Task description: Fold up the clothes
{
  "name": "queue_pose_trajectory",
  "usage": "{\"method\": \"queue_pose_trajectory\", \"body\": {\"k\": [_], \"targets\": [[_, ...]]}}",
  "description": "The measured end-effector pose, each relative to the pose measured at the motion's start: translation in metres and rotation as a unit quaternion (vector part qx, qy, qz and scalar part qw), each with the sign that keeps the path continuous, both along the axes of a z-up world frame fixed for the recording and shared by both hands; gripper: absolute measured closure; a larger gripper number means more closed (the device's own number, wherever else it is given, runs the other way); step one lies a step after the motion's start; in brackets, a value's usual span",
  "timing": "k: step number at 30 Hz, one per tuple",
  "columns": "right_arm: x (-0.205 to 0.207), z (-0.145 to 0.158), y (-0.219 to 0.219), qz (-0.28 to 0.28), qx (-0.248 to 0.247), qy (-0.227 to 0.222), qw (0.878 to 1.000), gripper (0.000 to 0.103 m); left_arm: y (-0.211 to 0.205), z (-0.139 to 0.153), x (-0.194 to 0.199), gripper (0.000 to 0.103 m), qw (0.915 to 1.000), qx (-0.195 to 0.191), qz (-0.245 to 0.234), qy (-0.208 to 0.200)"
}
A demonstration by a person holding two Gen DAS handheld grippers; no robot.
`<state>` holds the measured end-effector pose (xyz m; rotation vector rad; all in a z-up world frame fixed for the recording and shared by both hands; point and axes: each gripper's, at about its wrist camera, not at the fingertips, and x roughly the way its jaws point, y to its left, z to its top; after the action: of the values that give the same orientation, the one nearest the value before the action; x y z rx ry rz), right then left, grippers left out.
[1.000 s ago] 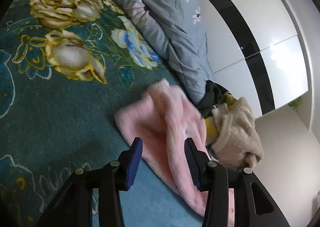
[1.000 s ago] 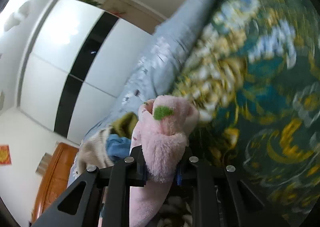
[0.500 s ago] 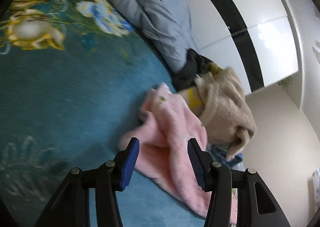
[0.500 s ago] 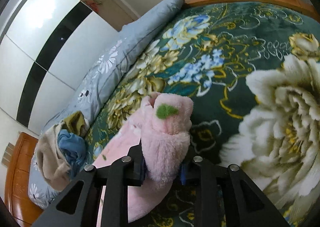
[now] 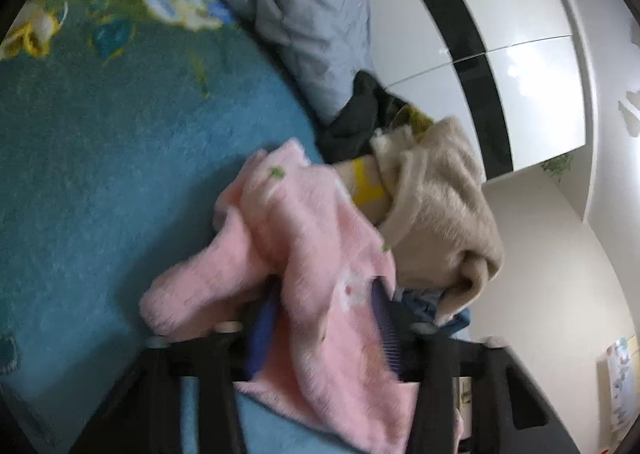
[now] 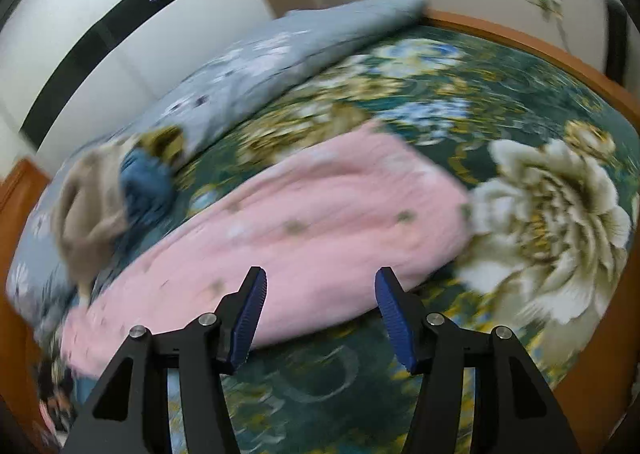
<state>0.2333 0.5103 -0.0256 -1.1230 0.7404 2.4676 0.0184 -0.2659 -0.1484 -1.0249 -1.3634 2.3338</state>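
My left gripper (image 5: 324, 318) is closing on the pink fleece garment (image 5: 304, 238) at lower centre; my right gripper (image 6: 318, 318) is opening, nothing between. A thin pinch could slip and undo the fold.

The left gripper (image 5: 326, 318) is closing its jaws on a fold of pink cloth, while the right gripper (image 6: 318, 314) points down, its jaws opening with nothing between them.
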Motion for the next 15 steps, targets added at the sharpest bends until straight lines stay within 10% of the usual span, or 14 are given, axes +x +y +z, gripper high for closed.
{"method": "queue_pose_trajectory", "body": {"k": [8, 15], "targets": [[-0.057, 0.001, -0.091, 0.111, -0.008, 0.018, 0.994, 0.045, 0.079, 0.063, 0.001, 0.089, 0.9874, -0.079, -0.075, 0.115], [-0.093, -0.025, -0.146, 0.153, -0.040, 0.009, 0.987, 0.045, 0.239, 0.067, 0.003, 0.089, 0.9401, -0.099, -0.300, 0.129]]}}
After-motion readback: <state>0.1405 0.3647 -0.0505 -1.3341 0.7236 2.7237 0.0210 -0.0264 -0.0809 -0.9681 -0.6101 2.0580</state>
